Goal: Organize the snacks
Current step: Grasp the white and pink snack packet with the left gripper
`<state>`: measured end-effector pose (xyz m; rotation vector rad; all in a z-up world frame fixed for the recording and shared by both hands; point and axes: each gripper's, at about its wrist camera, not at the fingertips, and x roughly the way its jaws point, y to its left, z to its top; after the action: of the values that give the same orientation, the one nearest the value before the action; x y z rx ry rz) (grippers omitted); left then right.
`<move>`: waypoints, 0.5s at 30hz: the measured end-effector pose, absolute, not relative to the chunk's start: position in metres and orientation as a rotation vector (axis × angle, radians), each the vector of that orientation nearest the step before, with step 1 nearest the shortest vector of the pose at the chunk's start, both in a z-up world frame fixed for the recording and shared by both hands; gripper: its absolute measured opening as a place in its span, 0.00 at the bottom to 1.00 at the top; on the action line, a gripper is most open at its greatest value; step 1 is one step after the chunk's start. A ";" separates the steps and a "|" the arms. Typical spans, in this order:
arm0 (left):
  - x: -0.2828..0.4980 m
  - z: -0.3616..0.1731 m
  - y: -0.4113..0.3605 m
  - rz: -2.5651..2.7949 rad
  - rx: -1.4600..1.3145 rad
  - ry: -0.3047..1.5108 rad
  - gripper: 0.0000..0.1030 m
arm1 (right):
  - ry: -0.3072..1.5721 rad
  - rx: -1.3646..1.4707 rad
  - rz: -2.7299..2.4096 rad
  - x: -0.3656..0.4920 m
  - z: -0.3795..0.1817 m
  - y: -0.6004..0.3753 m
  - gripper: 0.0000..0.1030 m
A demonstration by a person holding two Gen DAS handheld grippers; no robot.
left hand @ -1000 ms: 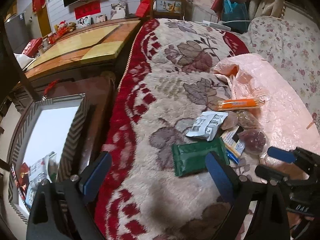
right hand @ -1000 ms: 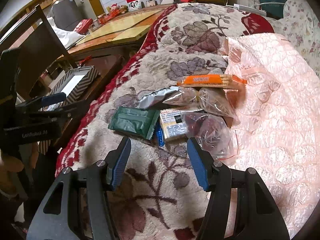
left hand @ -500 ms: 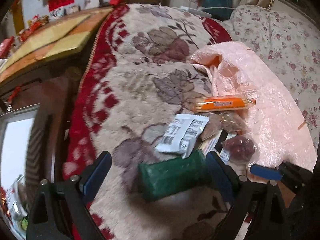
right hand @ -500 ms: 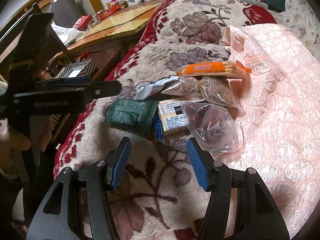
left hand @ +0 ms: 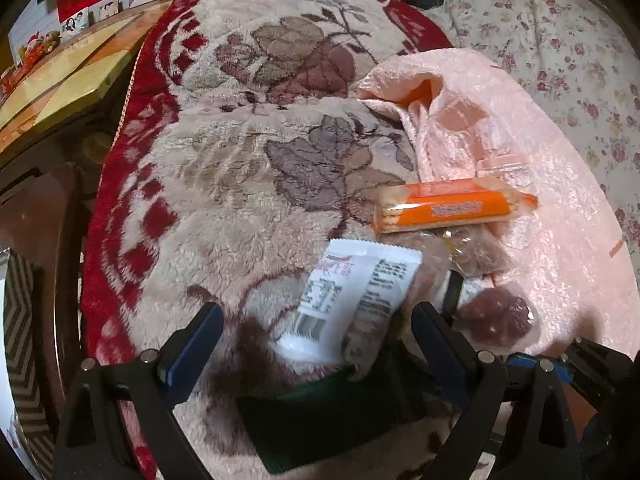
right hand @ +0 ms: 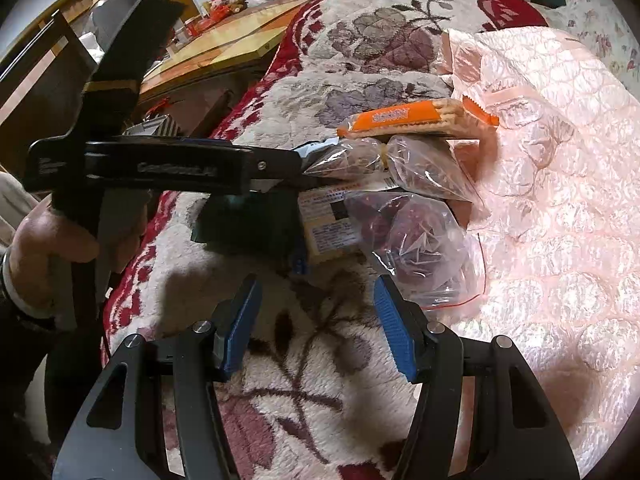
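Note:
Several snacks lie in a pile on a fleece blanket. My left gripper point(left hand: 316, 344) is open, its fingers straddling a dark green packet point(left hand: 332, 420) with a white packet point(left hand: 352, 300) just ahead. It also shows in the right wrist view point(right hand: 296, 172), low over the green packet point(right hand: 248, 220). Beyond lie an orange cracker pack point(left hand: 448, 208), clear bags of brown snacks point(right hand: 420, 168) and a bag of dark red fruit point(right hand: 416, 240). My right gripper point(right hand: 316, 328) is open and empty, just short of a yellow-labelled packet point(right hand: 328, 228).
A pink quilted cover point(right hand: 560, 184) lies to the right of the pile. A wooden table point(right hand: 224, 44) stands at the far left, past the blanket's red border point(left hand: 116, 208). A patterned box edge point(left hand: 16, 320) sits low at the left. A floral sofa point(left hand: 568, 52) lies behind.
My left gripper has swung right and forward from beside the box, down over the green packet. The right gripper has crept slightly closer to the pile.

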<state>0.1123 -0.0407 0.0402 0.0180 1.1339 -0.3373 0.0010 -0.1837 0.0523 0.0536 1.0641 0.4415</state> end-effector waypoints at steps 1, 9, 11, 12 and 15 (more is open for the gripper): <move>0.114 0.039 -0.040 -0.330 0.019 1.138 0.92 | 1.066 0.056 0.441 0.002 0.051 -0.184 0.57; 0.123 0.021 -0.035 -0.343 0.044 1.194 0.51 | 1.077 0.071 0.440 0.004 0.047 -0.186 0.57; 0.124 0.022 -0.033 -0.347 0.029 1.185 0.51 | 1.076 0.070 0.444 0.004 0.047 -0.184 0.57; 0.124 0.023 -0.032 -0.350 0.022 1.184 0.51 | 1.075 0.067 0.445 0.004 0.047 -0.184 0.57; 0.125 0.027 -0.030 -0.352 0.021 1.173 0.43 | 1.075 0.064 0.447 0.005 0.047 -0.183 0.57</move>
<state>0.1248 -0.0304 0.0272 0.0206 1.1733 -0.3525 0.0053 -0.1829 0.0475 0.0638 1.0751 0.4472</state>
